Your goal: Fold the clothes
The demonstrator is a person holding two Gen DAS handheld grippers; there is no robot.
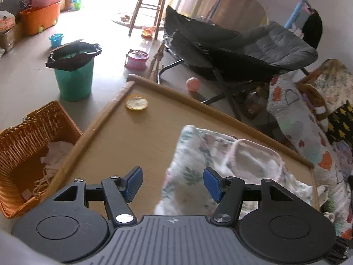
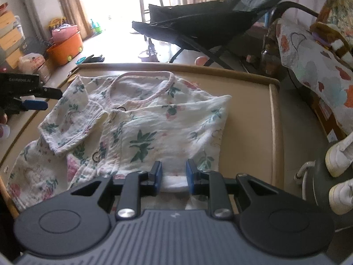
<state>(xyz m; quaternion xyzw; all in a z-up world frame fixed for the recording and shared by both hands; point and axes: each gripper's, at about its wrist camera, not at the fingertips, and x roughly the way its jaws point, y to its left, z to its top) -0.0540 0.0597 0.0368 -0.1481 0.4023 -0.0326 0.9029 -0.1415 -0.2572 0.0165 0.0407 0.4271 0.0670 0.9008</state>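
Observation:
A white floral baby shirt (image 2: 141, 121) with pink neck trim lies spread on the wooden table (image 2: 275, 121), its sleeves folded in over the front. At the near hem my right gripper (image 2: 173, 176) is shut, and a bunched strip of the shirt's edge sits between its blue pads. My left gripper (image 1: 173, 183) hangs open over the shirt's (image 1: 220, 161) left side; one pad is over bare table (image 1: 106, 137), the other over the cloth. Nothing is pinched between them. In the right wrist view the left gripper (image 2: 47, 99) shows at the far left, above the table edge.
An orange wicker basket (image 1: 33, 150) with cloth in it stands left of the table, a green bin (image 1: 74, 77) beyond it. A yellow round lid (image 1: 136, 103) lies at the table's far corner. A grey folding chair (image 1: 242, 50), a patterned quilt (image 1: 297, 121) and white shoes (image 2: 339, 154) crowd the right.

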